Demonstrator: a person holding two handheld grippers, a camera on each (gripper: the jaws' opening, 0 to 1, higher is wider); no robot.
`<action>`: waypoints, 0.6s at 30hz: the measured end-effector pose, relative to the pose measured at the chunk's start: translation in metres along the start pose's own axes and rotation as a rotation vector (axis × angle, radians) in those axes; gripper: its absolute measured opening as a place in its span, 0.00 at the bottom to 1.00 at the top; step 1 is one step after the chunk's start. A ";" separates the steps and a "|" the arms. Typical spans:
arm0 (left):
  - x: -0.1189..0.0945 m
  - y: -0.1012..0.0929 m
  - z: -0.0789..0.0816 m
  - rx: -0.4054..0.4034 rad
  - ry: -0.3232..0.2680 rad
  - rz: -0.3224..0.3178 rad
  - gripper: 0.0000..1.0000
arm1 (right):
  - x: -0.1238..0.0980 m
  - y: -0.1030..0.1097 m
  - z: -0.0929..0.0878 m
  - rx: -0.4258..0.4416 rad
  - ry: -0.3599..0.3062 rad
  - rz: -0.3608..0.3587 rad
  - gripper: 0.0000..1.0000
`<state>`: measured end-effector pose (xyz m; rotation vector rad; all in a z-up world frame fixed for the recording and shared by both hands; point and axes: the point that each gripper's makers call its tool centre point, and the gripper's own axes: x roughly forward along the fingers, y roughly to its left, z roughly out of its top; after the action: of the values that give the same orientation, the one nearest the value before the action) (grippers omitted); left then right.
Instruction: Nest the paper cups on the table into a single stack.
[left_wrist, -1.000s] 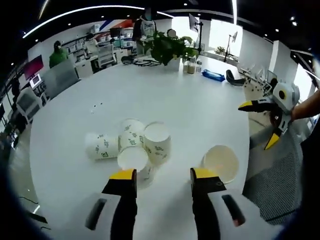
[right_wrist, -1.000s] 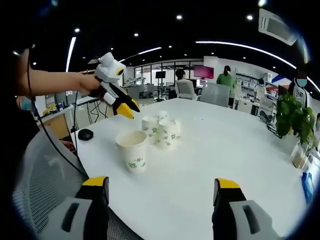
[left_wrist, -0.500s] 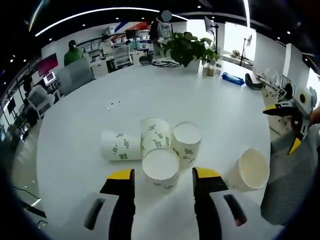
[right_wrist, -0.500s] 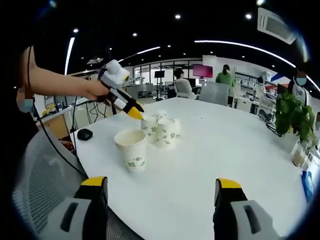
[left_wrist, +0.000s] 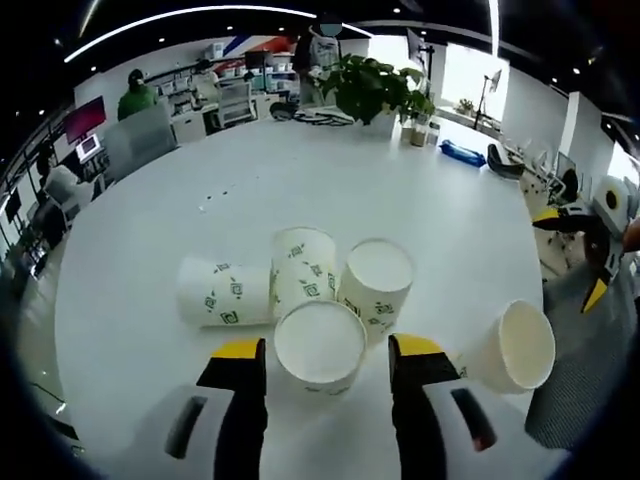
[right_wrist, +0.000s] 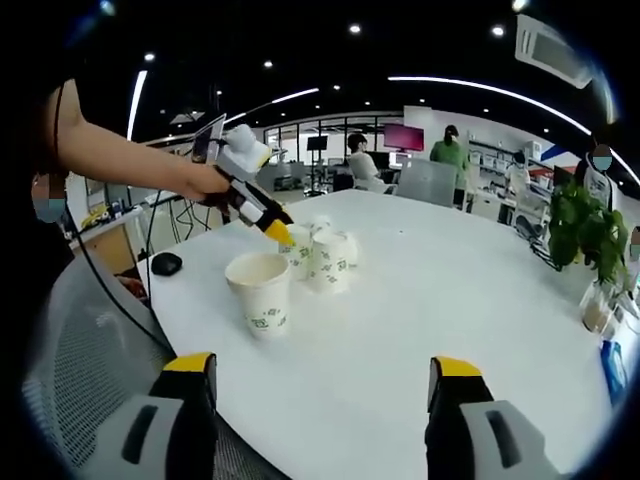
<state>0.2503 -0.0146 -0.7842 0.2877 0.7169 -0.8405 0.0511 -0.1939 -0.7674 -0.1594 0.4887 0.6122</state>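
On the round white table, five paper cups wait between two open grippers.

From the left in the left gripper view: a tipped cup lies on its side, touching a cup behind; the front cup stands upright between the yellow-tipped jaws of the left gripper, which are spread and grasp nothing; an upright cup stands just beside it; a lone cup sits apart near the table edge. All carry green printed marks, too small to read. The right gripper, at the far right off the table edge, has its jaws parted. In the right gripper view, the right gripper is released, with the lone cup nearest and a potted plant at right.
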 end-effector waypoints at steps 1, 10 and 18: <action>0.001 -0.001 0.000 -0.004 0.001 -0.004 0.46 | 0.000 0.000 0.000 0.000 0.003 0.000 0.87; 0.010 -0.001 0.002 -0.016 0.016 0.003 0.42 | 0.000 0.000 -0.002 -0.002 0.012 -0.001 0.87; 0.015 0.003 -0.002 -0.029 0.031 0.006 0.38 | 0.000 -0.001 -0.003 -0.003 0.015 -0.004 0.86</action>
<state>0.2585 -0.0208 -0.7961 0.2777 0.7562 -0.8209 0.0506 -0.1951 -0.7698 -0.1678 0.5024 0.6086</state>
